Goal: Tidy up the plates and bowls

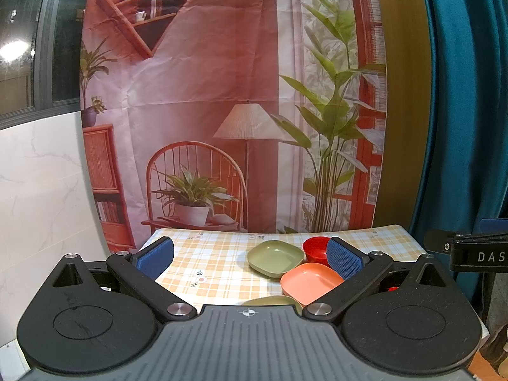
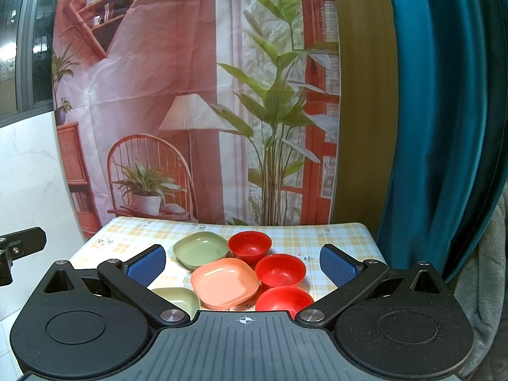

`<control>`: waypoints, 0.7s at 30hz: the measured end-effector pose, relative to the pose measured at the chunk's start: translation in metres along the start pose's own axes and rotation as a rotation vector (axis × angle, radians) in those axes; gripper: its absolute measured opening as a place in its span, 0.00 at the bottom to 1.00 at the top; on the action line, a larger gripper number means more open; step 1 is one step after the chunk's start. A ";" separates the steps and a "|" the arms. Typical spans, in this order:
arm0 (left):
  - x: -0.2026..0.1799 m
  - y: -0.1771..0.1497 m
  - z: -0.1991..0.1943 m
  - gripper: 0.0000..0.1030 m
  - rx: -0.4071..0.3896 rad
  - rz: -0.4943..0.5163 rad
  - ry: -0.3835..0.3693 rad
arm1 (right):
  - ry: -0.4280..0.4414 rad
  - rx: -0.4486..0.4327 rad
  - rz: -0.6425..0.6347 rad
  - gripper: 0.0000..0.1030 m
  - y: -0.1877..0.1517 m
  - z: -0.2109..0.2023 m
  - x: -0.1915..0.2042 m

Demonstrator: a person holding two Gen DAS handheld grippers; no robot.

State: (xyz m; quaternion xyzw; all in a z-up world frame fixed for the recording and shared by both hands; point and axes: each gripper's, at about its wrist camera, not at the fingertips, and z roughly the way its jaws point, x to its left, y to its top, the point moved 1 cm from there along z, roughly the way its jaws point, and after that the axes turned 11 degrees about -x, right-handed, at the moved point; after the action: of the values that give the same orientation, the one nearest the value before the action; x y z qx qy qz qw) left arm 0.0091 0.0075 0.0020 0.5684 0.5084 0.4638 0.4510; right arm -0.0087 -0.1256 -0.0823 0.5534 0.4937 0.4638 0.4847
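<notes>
I see the checked tablecloth (image 2: 333,238) filling the lower middle of both views, with all the dishes on it. In my right wrist view, my right gripper (image 2: 243,265) hangs with jaws spread wide and nothing between them, above the cluster; I judge it the nearer one. The salmon plate (image 2: 224,282) lies just below centre, squarish with no long axis, empty. A green plate (image 2: 200,249) sits up-left of it, another green plate (image 2: 177,298) at lower left, both empty. Three red bowls (image 2: 280,270) line up to its right, empty. My left gripper (image 1: 250,257) is likewise spread, dishes toward its right.
</notes>
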 end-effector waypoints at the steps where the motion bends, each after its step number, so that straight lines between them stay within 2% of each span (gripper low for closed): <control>1: 0.000 0.000 -0.001 1.00 0.000 0.000 0.000 | 0.000 0.000 0.000 1.00 0.000 0.000 0.000; 21: -0.004 -0.003 -0.001 1.00 -0.001 0.000 0.000 | 0.001 0.002 0.000 1.00 0.000 0.001 0.000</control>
State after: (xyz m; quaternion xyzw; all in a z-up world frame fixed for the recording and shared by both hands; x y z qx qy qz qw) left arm 0.0077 0.0042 -0.0008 0.5684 0.5081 0.4640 0.4511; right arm -0.0080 -0.1255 -0.0825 0.5538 0.4943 0.4634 0.4840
